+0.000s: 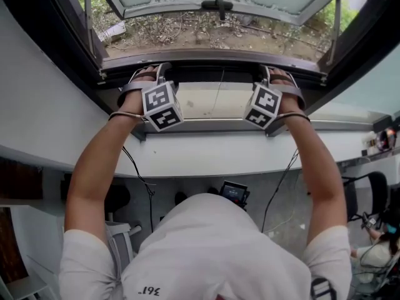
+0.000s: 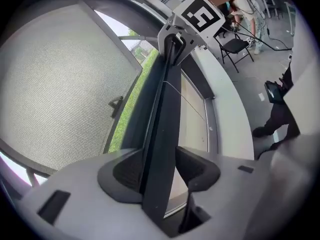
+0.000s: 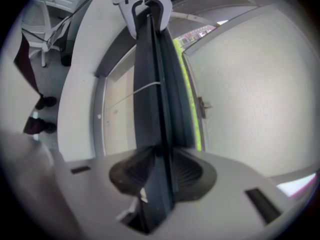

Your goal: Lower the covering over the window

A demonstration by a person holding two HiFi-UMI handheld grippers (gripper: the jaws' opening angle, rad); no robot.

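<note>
A dark bottom rail of the window covering (image 1: 215,75) runs across the open window frame. My left gripper (image 1: 150,74) holds it at the left and my right gripper (image 1: 278,74) at the right, both at the same height. In the left gripper view the rail (image 2: 165,109) passes between the pads of the left gripper (image 2: 160,171), which close on it. The right gripper view shows the rail (image 3: 152,84) squeezed between both pads of the right gripper (image 3: 157,171). A thin cord (image 1: 219,95) hangs below the rail.
The glass sash with its handle (image 1: 217,5) is swung outward over bare ground. A white sill (image 1: 212,155) lies below the frame. Cables, a small screen (image 1: 234,192) and a chair (image 1: 375,189) are on the floor; another person (image 1: 381,249) sits at lower right.
</note>
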